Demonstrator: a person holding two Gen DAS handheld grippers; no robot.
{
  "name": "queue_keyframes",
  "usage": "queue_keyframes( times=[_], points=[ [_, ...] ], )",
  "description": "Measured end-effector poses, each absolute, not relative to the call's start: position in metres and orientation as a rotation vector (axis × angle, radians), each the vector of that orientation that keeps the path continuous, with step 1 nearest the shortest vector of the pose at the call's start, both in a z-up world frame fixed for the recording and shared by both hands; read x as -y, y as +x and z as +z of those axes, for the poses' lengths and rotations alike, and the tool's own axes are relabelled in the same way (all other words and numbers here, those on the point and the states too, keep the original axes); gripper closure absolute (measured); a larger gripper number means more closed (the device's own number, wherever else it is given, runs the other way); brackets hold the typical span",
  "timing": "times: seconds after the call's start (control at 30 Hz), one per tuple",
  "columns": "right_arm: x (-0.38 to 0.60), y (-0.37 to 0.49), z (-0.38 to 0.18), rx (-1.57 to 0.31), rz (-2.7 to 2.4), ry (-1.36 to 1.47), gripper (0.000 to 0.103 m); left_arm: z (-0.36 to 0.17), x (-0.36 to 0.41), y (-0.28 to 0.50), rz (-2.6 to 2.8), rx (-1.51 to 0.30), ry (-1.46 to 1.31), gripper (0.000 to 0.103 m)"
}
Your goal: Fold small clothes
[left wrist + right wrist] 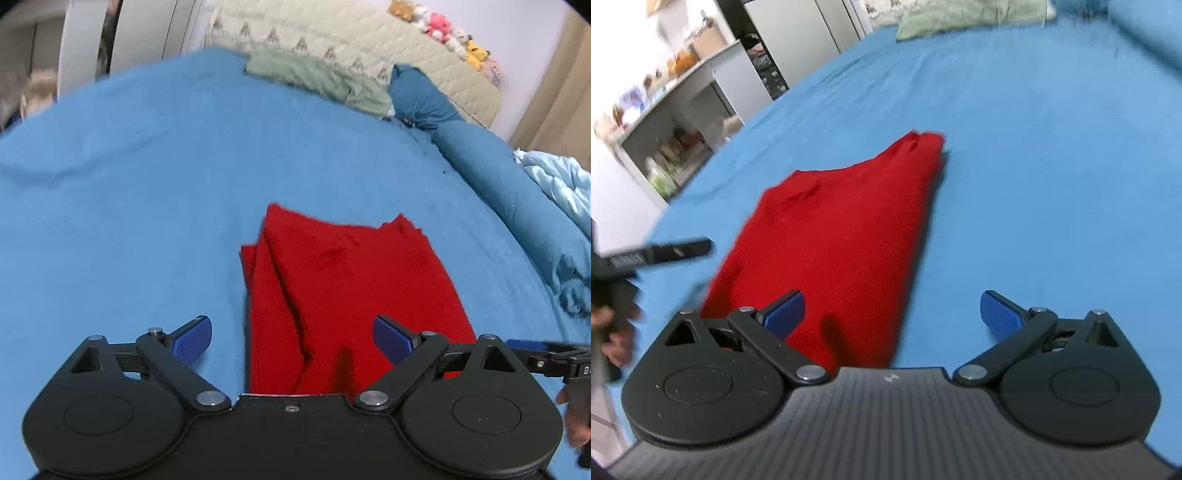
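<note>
A red garment (pixel 343 280) lies folded in layers on the blue bedsheet (pixel 129 206); the right wrist view shows the same red garment (pixel 842 236) as a long folded strip. My left gripper (pixel 291 341) hovers over its near end, open, its blue pads (pixel 194 341) wide apart with nothing pinched. My right gripper (pixel 892 314) is open too, above the garment's near right edge, its pads (pixel 1001 314) free of cloth. The right gripper's tip (pixel 535 350) pokes in at the left wrist view's right edge. The left gripper's finger (pixel 665 253) shows at the right wrist view's left edge.
A folded green garment (pixel 314 75) lies at the far end of the bed by a beige quilted headboard (pixel 406 55). A dark blue rolled blanket (pixel 498 184) and pale blue duvet (pixel 557 177) line the right side. Shelves (pixel 676 147) stand beside the bed's left edge. A hand (pixel 613 332) holds the left gripper.
</note>
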State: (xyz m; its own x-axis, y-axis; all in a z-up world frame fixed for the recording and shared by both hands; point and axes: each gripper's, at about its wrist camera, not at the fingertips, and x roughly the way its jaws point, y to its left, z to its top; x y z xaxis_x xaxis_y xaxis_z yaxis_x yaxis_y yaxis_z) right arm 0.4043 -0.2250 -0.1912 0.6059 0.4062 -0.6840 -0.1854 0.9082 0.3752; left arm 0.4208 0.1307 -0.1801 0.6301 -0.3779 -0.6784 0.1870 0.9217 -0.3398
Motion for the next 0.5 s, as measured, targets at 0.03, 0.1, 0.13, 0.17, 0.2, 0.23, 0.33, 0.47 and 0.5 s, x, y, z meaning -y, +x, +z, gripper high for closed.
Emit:
queue_keyframes(
  times=[0.03, 0.1, 0.13, 0.17, 0.2, 0.23, 0.33, 0.47, 0.5],
  points=[
    [0.223, 0.412, -0.196, -0.865, 0.354, 0.313, 0.000, -0.185, -0.133, 0.426, -0.334, -0.848, -0.267, 0.008],
    [0.219, 0.427, -0.206, -0.882, 0.367, 0.370, 0.000, -0.197, -0.134, 0.436, -0.329, -0.879, -0.285, 0.011],
    [0.216, 0.433, -0.210, -0.891, 0.365, 0.391, 0.000, -0.200, -0.133, 0.439, -0.325, -0.886, -0.281, 0.012],
    [0.214, 0.439, -0.215, -0.899, 0.363, 0.408, 0.000, -0.203, -0.131, 0.441, -0.318, -0.889, -0.277, 0.012],
    [0.212, 0.443, -0.218, -0.902, 0.355, 0.416, 0.000, -0.204, -0.130, 0.442, -0.313, -0.885, -0.275, 0.012],
    [0.210, 0.446, -0.221, -0.906, 0.343, 0.419, 0.000, -0.205, -0.128, 0.441, -0.313, -0.874, -0.272, 0.012],
    [0.206, 0.451, -0.229, -0.900, 0.326, 0.445, 0.009, -0.204, -0.122, 0.443, -0.324, -0.878, -0.261, 0.027],
    [0.197, 0.452, -0.227, -0.905, 0.331, 0.446, 0.051, -0.196, -0.110, 0.444, -0.358, -0.896, -0.248, 0.071],
    [0.197, 0.451, -0.224, -0.899, 0.333, 0.445, 0.059, -0.192, -0.106, 0.443, -0.351, -0.891, -0.234, 0.074]
  ],
)
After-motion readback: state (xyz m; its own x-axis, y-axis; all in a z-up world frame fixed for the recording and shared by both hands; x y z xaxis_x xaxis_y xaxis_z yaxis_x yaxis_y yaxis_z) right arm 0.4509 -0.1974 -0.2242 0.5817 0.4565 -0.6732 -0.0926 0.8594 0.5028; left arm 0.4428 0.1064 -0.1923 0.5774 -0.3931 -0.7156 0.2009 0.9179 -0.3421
